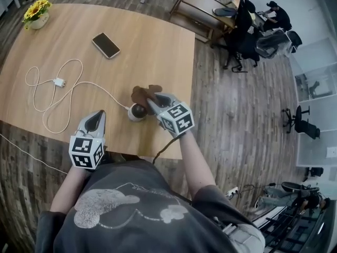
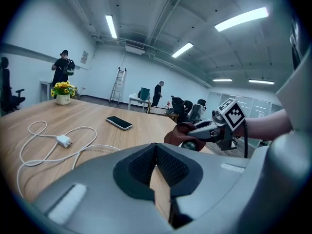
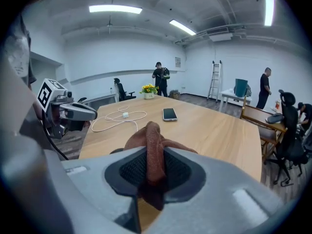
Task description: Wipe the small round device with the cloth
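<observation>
While right fingers (image 3: 179, 172) pinch cloth (image 3: 153, 143), device (image 1: 137, 112) beside

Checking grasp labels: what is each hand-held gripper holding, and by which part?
Right hand-held gripper pinches the brown cloth by a bunched fold; left hand-held gripper is shut on nothing.
</observation>
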